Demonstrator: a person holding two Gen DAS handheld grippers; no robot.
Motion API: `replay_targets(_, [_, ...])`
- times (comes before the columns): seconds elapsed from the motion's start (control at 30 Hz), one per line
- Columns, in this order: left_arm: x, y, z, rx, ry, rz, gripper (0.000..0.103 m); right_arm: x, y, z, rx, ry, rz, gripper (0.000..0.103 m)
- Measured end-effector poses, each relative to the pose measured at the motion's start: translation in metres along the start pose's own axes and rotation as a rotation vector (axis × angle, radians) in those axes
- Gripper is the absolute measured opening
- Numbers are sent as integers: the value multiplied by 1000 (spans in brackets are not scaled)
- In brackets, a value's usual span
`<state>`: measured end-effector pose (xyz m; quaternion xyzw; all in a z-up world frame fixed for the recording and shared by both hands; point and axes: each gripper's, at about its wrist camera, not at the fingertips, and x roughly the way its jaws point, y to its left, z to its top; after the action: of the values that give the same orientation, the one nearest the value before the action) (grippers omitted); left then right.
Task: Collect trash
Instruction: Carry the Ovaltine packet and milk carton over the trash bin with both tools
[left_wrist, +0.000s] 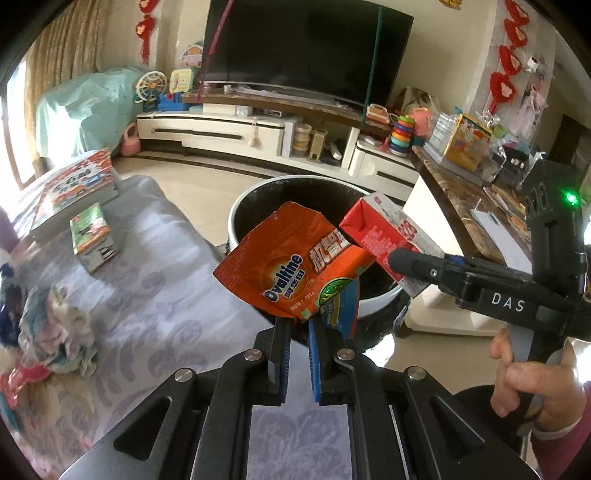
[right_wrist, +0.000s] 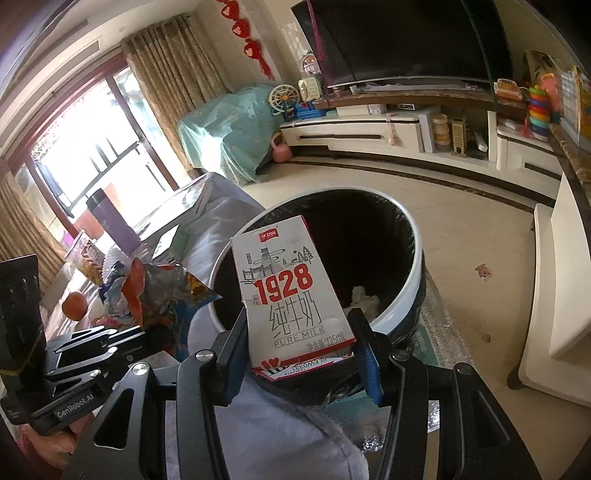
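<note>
My left gripper is shut on an orange Ovaltine packet and holds it over the near rim of the round bin, which has a white rim and a black liner. My right gripper is shut on a white and red 1928 milk carton and holds it above the bin. In the left wrist view the carton hangs over the bin's right side, with the right gripper reaching in from the right. White crumpled trash lies inside the bin.
A lavender-covered table holds books, a small box and crumpled cloth. An orange fruit and snack wrappers lie on it. A TV stand is behind, a brown counter to the right.
</note>
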<state>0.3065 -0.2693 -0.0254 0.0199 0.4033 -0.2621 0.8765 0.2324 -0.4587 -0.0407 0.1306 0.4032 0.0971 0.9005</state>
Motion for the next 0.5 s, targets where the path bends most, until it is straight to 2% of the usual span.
replay_targets(0.5, [34,0,37,15,31,5,7,13,-16,27,-12,13,-52,52])
